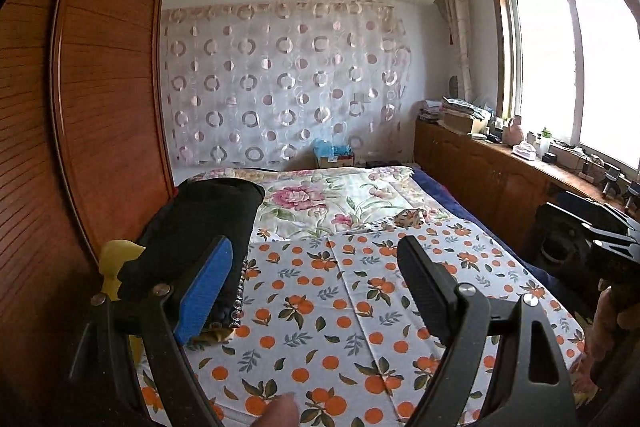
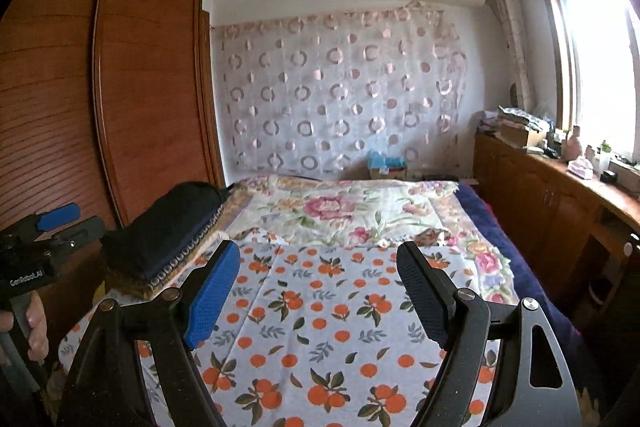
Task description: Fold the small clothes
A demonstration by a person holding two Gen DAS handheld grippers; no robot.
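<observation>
An orange-fruit print cloth (image 1: 340, 307) (image 2: 320, 307) lies spread flat over the near part of the bed. A pile of dark folded clothes (image 1: 200, 223) (image 2: 168, 227) sits at the bed's left edge, on a yellow item (image 1: 116, 259). A small crumpled patterned piece (image 1: 408, 217) lies at the print cloth's far edge. My left gripper (image 1: 316, 245) hovers open above the cloth with nothing between its fingers. My right gripper (image 2: 318, 249) is also open and empty above the cloth. Each view shows the other gripper at its edge, held by a hand (image 2: 36, 323).
A tall wooden wardrobe (image 1: 100, 87) stands close along the bed's left side. A low wooden cabinet (image 1: 500, 171) with clutter on top runs under the window at right. A floral quilt (image 1: 340, 199) covers the far bed, with a cardboard box (image 1: 334, 157) behind it.
</observation>
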